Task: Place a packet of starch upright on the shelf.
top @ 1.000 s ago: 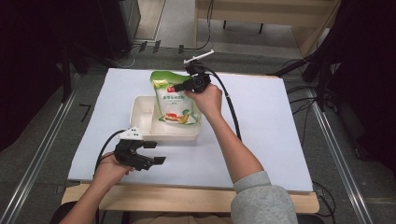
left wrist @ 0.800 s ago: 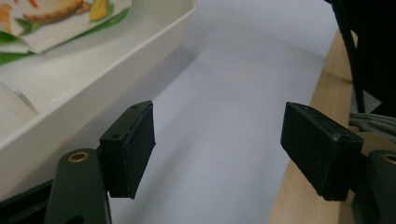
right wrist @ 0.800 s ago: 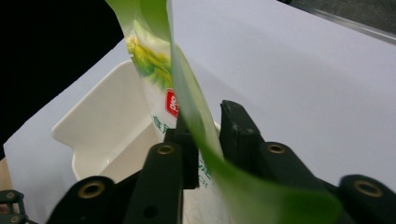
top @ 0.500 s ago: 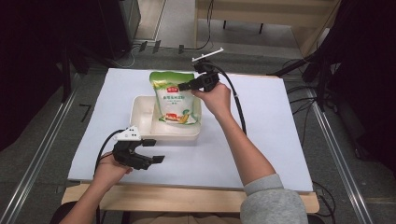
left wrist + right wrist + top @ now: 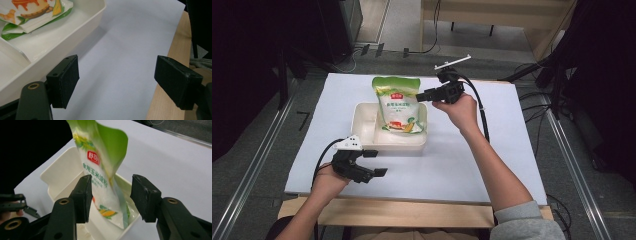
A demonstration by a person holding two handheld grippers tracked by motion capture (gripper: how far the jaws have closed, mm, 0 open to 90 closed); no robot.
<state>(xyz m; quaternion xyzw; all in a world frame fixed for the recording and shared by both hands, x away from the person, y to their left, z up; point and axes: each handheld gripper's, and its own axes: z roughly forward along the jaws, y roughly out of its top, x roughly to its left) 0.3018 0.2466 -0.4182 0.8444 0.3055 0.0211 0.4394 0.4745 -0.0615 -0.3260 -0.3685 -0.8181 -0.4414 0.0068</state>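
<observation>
Release step: green cornstarch pouch point(image 5: 398, 104) stands in the white divided tray point(image 5: 362, 116); right gripper point(image 5: 422, 95), at its 3 o'clock, has just been opening, jaws part-open, empty. Left gripper point(image 5: 373, 162) gapes empty at the tray's 7 o'clock. Next calls for a clean retreat.

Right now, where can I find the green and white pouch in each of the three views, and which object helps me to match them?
High view: the green and white pouch stands in the white tray, above centre.
Left gripper view: its bottom edge lies in the tray, top left corner.
Right gripper view: it stands at centre, beyond the open jaws.
Shared landmark: the white tray.
</observation>
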